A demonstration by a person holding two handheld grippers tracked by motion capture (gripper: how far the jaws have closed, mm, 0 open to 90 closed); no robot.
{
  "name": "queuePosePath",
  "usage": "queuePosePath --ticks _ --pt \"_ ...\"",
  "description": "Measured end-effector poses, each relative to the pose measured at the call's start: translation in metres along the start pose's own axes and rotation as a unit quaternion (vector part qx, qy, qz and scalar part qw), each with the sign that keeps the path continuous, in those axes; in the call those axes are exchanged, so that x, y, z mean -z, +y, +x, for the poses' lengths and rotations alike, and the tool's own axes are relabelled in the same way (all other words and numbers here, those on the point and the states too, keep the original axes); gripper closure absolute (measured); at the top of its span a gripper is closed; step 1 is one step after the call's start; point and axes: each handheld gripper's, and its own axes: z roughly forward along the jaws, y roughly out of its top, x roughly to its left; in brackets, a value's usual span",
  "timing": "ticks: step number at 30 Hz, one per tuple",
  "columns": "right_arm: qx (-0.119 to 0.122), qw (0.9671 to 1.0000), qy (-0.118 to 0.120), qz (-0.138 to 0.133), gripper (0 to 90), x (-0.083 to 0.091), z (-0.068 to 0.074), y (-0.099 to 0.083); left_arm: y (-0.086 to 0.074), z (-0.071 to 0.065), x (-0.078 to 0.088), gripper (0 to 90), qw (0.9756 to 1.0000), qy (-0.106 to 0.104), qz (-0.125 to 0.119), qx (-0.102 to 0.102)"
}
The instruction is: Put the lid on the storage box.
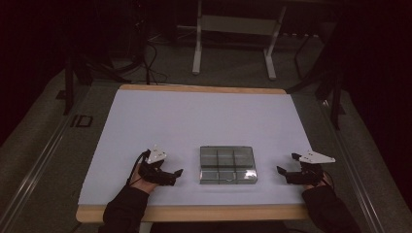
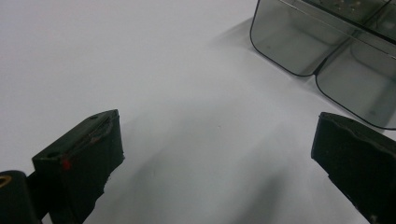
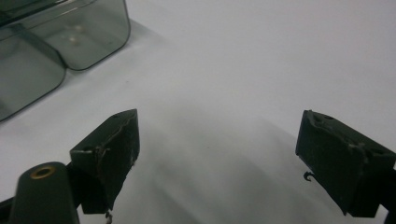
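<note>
Smoky clear plastic, the compartment box (image 1: 228, 165) sits on the white table (image 1: 194, 116) between my left gripper (image 1: 176, 175) and right gripper (image 1: 287, 167). In the left gripper view, my jaws gape empty, the box ahead. The right gripper view shows the same. I judge this the approach; next, close in squarely.

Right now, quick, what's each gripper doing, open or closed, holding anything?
Left gripper: open, holding nothing, over the bare table left of the clear tray.
Right gripper: open, holding nothing, to the right of the tray.
</note>
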Motion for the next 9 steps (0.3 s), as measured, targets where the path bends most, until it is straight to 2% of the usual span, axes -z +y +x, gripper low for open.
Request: queuePosePath --ticks 9 --pt "-0.006 0.9999 -0.009 -0.001 14.1 0.0001 -0.0002 -0.0009 -0.0008 -0.0018 0.0001 2.9 0.9997 0.023 -0.003 0.004"
